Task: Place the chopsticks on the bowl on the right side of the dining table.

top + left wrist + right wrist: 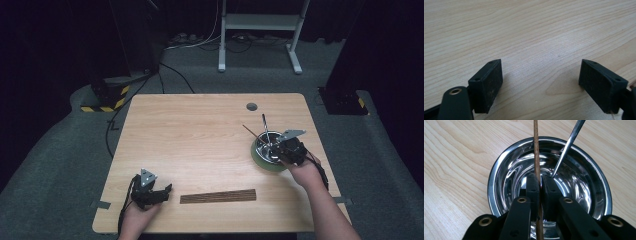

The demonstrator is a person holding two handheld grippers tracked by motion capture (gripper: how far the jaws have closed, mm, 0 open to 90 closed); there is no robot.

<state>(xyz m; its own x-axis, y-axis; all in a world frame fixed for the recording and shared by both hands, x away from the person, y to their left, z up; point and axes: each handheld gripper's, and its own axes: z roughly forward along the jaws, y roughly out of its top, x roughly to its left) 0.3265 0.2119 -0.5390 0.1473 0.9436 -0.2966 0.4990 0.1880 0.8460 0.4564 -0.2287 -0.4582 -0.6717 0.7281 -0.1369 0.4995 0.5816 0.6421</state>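
- My right claw is pinching a thin brown wooden stick; in the right gripper view the stick runs straight up between the 2 pads, which press on it from both sides.
- The right claw hangs over a shiny steel bowl, and the stick's length passes above the bowl's hollow and out past its far rim.
- In the high view the bowl sits on a green base at the right side of the wooden surface, with my right claw at its near-right edge.
- A thin metal rod leans in the bowl, its lower end down inside and its upper end out over the far rim, just beside the stick.
- My left claw rests at the near-left of the surface, spread wide with bare wood between its pads.
- A dark brown flat strip lies on the surface just right of the left claw, well apart from the bowl.
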